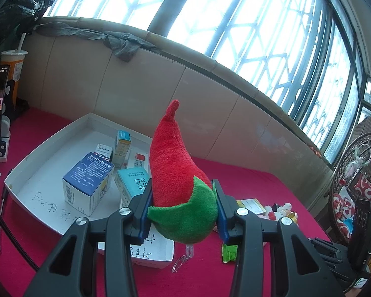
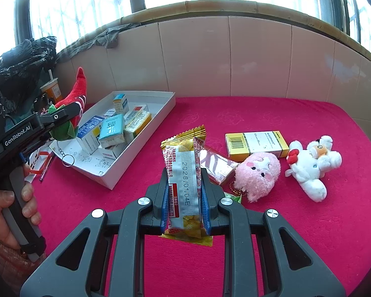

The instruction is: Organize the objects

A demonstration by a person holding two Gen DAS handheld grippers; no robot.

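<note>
Left wrist view: a red plush chili pepper with a green cap [image 1: 179, 173] is clamped in the left tool [image 1: 184, 212], raised above a white cardboard tray [image 1: 37, 163] of medicine boxes.

Right wrist view: a gold-edged foil snack packet [image 2: 184, 185] is gripped upright in the right tool [image 2: 184, 203] over the red-covered desk [image 2: 296, 222].

Left hand-held gripper [image 1: 184, 212] clamped, right hand-held gripper [image 2: 184, 198] clamped

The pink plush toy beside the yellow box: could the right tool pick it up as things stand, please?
Probably not yet: the right tool is shut on a snack packet. The pink plush toy itself lies uncovered.
</note>
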